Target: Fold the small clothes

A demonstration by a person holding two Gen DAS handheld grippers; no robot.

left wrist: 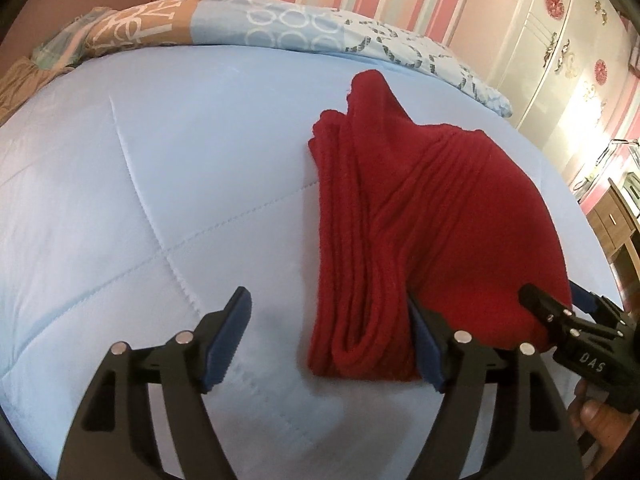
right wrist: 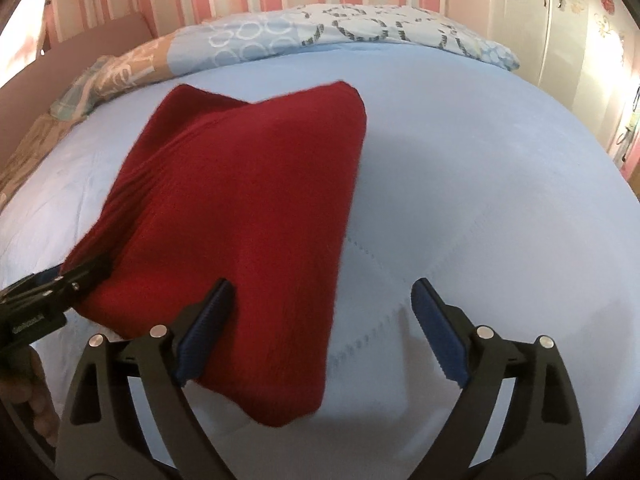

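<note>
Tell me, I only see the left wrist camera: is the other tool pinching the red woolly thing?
Observer: No. The right tool is wide open. Only its left finger lies against the red knit garment.
Operator: What's by its other finger?
Observer: The right finger is over bare light blue quilt, clear of the garment.
Operator: Is the far side bunchy, like my side?
Observer: No. From the right wrist camera the top looks smooth, and the right edge runs straight to a near corner.
</note>
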